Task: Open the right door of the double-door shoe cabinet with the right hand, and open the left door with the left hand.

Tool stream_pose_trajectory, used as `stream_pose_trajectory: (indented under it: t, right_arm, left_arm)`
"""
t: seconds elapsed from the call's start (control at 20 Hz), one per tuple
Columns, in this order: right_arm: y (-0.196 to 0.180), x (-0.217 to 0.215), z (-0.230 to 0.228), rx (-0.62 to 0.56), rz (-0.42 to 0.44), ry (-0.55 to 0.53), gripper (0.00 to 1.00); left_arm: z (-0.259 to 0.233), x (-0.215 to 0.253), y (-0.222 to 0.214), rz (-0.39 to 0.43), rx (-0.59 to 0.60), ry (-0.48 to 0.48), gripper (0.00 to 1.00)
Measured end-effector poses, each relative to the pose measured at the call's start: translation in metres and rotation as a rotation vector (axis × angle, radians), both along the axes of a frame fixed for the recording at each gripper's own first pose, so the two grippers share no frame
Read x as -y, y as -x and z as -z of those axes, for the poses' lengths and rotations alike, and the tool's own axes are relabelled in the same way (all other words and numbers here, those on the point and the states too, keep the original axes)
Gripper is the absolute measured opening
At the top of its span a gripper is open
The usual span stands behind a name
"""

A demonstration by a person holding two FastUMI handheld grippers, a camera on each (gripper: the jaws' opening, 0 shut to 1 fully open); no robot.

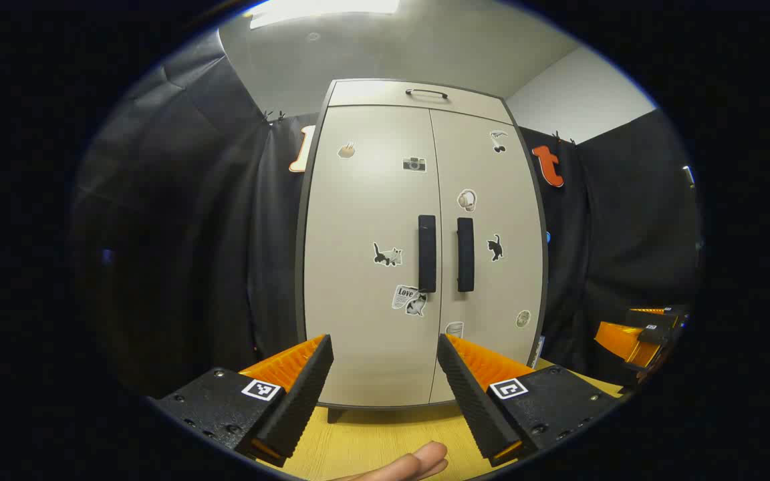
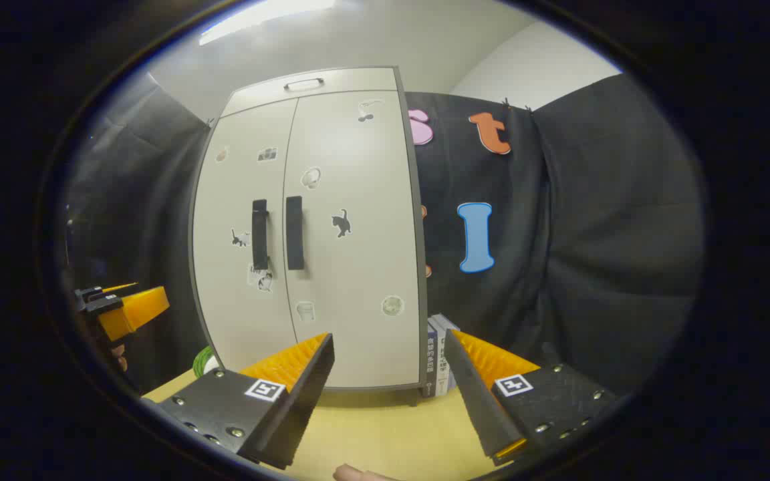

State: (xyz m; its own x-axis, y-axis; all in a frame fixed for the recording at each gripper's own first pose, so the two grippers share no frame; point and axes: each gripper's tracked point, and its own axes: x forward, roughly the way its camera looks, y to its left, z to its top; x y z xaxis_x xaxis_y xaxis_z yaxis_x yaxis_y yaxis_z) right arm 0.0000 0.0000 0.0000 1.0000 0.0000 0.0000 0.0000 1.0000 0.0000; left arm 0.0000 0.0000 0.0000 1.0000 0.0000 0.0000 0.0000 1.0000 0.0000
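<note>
The tall beige double-door shoe cabinet stands upright, doors closed. The left gripper and right gripper gape wide, holding nothing. Beside the cabinet stand what are perhaps books.

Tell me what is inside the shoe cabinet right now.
Nothing inside can be seen: the shoe cabinet has its left door and right door both shut, covering the interior. Only stickers and the two dark handles show on the fronts. Both grippers hang open, short of the handles.

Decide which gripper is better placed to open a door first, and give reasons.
Left, probably. The left gripper is open and faces the left door handle almost head-on. The right gripper, also open, sits off to the side of the right door handle. Both doors are shut.
</note>
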Motion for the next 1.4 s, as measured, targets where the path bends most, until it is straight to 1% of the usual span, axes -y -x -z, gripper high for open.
stream_pose_trajectory:
  t: [0.05,0.15,0.2,0.35,0.4,0.55,0.6,0.75,0.8,0.85,0.9,0.95,1.0,1.05,1.1,1.3,1.4]
  right_arm:
    - [0.001,-0.001,-0.002,0.002,0.001,0.003,0.94]
    - [0.002,-0.003,-0.004,0.006,-0.002,0.008,0.94]
    - [0.002,-0.005,-0.004,0.007,-0.003,0.010,0.98]
    - [-0.001,-0.010,-0.005,0.008,-0.002,0.016,0.98]
    - [-0.003,-0.013,-0.004,0.006,-0.004,0.018,0.94]
    - [-0.010,-0.018,-0.002,-0.001,-0.005,0.022,0.94]
    - [-0.014,-0.019,-0.001,-0.006,-0.003,0.021,0.98]
    - [-0.025,-0.028,-0.001,-0.016,-0.010,0.023,0.98]
    - [-0.031,-0.030,-0.001,-0.018,-0.011,0.029,0.94]
    - [-0.037,-0.033,-0.004,-0.018,-0.013,0.033,0.94]
    - [-0.042,-0.037,-0.006,-0.015,-0.018,0.035,0.98]
    - [-0.049,-0.042,-0.011,-0.011,-0.023,0.035,0.98]
    - [-0.057,-0.047,-0.015,-0.006,-0.029,0.032,0.94]
    - [-0.065,-0.052,-0.020,-0.003,-0.033,0.029,0.94]
    - [-0.073,-0.057,-0.025,0.002,-0.040,0.026,0.98]
    - [-0.110,-0.083,-0.047,0.016,-0.073,0.032,0.98]
    - [-0.130,-0.099,-0.059,0.018,-0.093,0.038,0.98]
  left_arm:
    - [0.000,-0.001,0.001,0.000,0.001,-0.001,0.97]
    - [0.001,-0.001,0.002,0.002,-0.003,-0.003,0.98]
    - [0.002,-0.001,0.003,0.008,-0.008,-0.006,0.98]
    - [0.004,-0.004,0.007,0.011,-0.007,-0.005,0.98]
    - [0.004,-0.006,0.008,0.010,-0.005,-0.001,0.98]
    - [0.008,-0.010,0.008,0.010,-0.010,0.009,0.98]
    - [0.008,-0.012,0.007,0.008,-0.013,0.010,0.98]
    - [0.010,-0.018,0.001,0.004,-0.017,0.022,0.98]
    - [0.012,-0.019,-0.001,0.009,-0.022,0.025,0.98]
    - [0.015,-0.020,-0.004,0.009,-0.029,0.027,0.98]
    - [0.017,-0.022,-0.007,0.009,-0.036,0.023,0.98]
    - [0.021,-0.025,-0.011,0.007,-0.046,0.019,0.98]
    - [0.024,-0.026,-0.014,0.006,-0.054,0.014,0.98]
    - [0.027,-0.028,-0.017,0.004,-0.064,0.011,0.98]
    - [0.029,-0.030,-0.020,0.001,-0.071,0.012,0.98]
    - [0.037,-0.037,-0.028,-0.008,-0.089,0.016,0.98]
    - [0.039,-0.037,-0.030,0.002,-0.092,0.026,0.98]
